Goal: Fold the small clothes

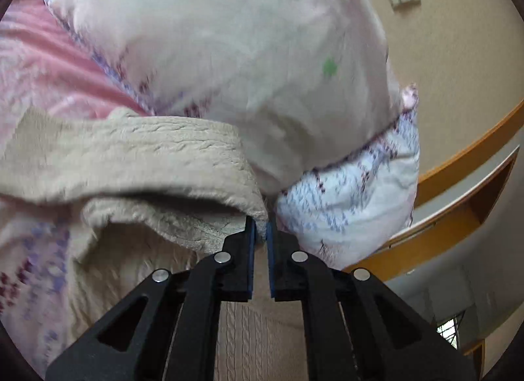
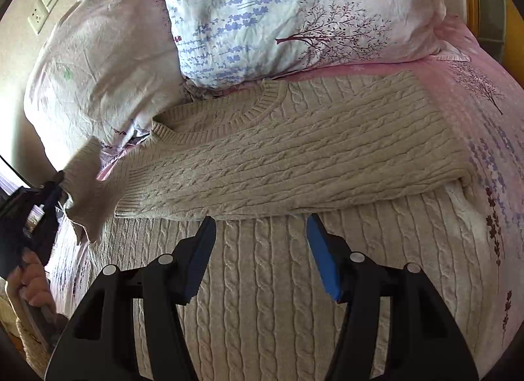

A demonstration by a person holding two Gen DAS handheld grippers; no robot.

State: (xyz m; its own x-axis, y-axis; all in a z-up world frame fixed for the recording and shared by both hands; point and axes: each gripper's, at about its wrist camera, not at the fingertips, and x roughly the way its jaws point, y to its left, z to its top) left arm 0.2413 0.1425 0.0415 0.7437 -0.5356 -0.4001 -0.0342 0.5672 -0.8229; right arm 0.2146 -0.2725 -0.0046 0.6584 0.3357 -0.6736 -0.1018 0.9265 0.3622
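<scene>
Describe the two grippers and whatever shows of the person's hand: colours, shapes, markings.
Both the left gripper and right gripper are matte black, angular linkages with cut-out slots and round silver pivot pins. Their fingers carry blue pads. No cables or markings show. A bare hand appears, without a visible sleeve.

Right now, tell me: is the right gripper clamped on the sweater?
No. The right gripper is open above the beige sweater, with its blue-padded fingers spread apart and nothing between them.

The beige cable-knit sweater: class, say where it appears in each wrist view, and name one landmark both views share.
Left wrist: beige cable-knit sweater fills lower left, pinched by left gripper.
Right wrist: sweater spans centre and bottom, beyond open right gripper.
Shared landmark: lavender-print pillow.
</scene>
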